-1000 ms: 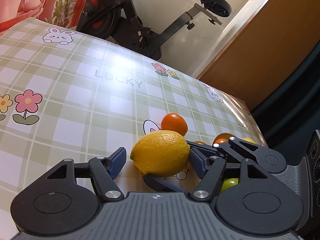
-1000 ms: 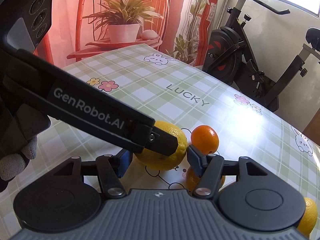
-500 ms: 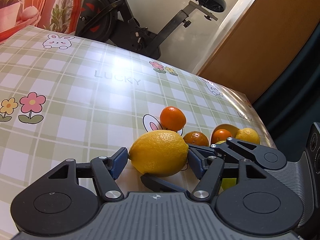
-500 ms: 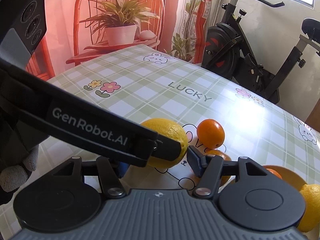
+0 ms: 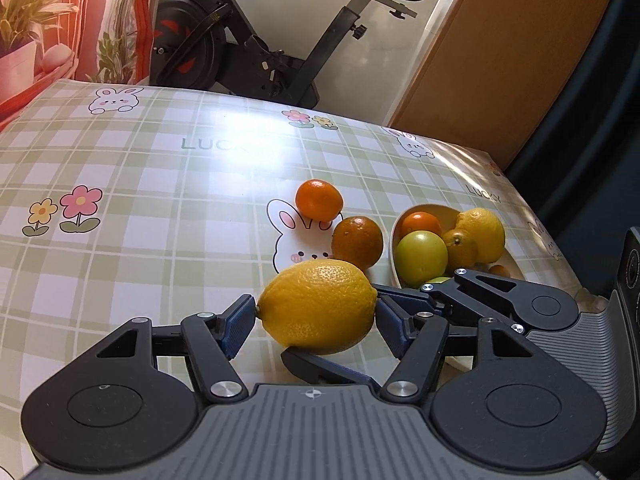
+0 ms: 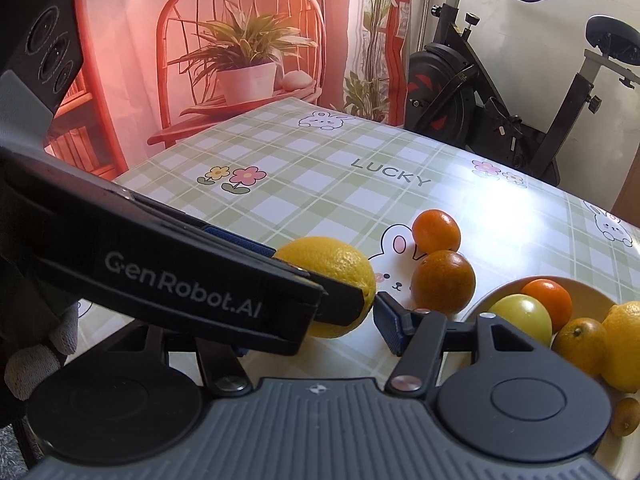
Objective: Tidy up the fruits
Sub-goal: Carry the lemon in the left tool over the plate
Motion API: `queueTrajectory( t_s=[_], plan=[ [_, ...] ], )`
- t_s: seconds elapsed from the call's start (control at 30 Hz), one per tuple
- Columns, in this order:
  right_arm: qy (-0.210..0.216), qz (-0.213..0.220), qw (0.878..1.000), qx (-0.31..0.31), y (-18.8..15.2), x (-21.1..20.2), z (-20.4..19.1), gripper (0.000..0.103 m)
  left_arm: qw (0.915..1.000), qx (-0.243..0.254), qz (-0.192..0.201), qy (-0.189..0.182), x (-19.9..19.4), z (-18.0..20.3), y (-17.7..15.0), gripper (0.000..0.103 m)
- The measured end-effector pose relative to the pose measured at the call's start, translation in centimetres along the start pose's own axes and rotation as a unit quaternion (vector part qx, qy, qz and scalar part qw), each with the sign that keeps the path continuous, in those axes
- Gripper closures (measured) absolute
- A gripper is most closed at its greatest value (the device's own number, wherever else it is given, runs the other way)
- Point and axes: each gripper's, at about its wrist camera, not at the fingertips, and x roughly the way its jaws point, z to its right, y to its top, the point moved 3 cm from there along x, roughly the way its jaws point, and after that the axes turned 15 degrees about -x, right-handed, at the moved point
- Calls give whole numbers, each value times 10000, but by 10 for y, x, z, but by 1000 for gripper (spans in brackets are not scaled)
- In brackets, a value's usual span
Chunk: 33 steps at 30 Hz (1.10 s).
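Observation:
A yellow lemon sits lengthwise between the blue pads of my left gripper, which is shut on its two ends. My right gripper comes in from the right. One of its fingers presses the lemon's near side and the other its far right side, so it is shut on the lemon too. Its left pad is hidden behind the left gripper's finger. Two oranges lie on the cloth just beyond. A cream bowl to the right holds an orange, a green fruit and a lemon.
The checked tablecloth runs to the left and back. An exercise bike and a wooden panel stand behind the table. The table's right edge is close past the bowl. A gloved hand holds the left gripper.
Both grippers have travelled together with the lemon between them. The bowl and the second orange have come fully into view on the right. The lemon kept its place between the pads.

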Motion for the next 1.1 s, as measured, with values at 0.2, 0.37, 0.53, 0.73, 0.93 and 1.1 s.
queueTrajectory(
  t_s=[0.2, 0.37, 0.53, 0.73, 0.93, 1.1],
  plan=[
    [-53, 219, 9994, 277, -8, -29, 3, 41, 9998, 165, 32, -52, -12, 26, -4, 34],
    [-191, 379, 9976, 550, -19, -54, 15, 41, 9991, 419, 4, -87, -12, 57, -12, 34],
    [-377, 520, 9945, 823, -35, -80, 31, 41, 9975, 666, -73, -212, -6, 91, -19, 34],
    [-677, 648, 9876, 1263, -60, -110, 57, 41, 9935, 1084, -167, -312, 12, 137, -27, 34],
    [-927, 705, 9790, 1671, -82, -129, 88, 41, 9881, 1460, -371, -326, 37, 172, -32, 33],
    [-1015, 600, 9735, 1961, -102, -134, 110, 41, 9842, 1668, -544, -223, 58, 188, -41, 33]
  ],
)
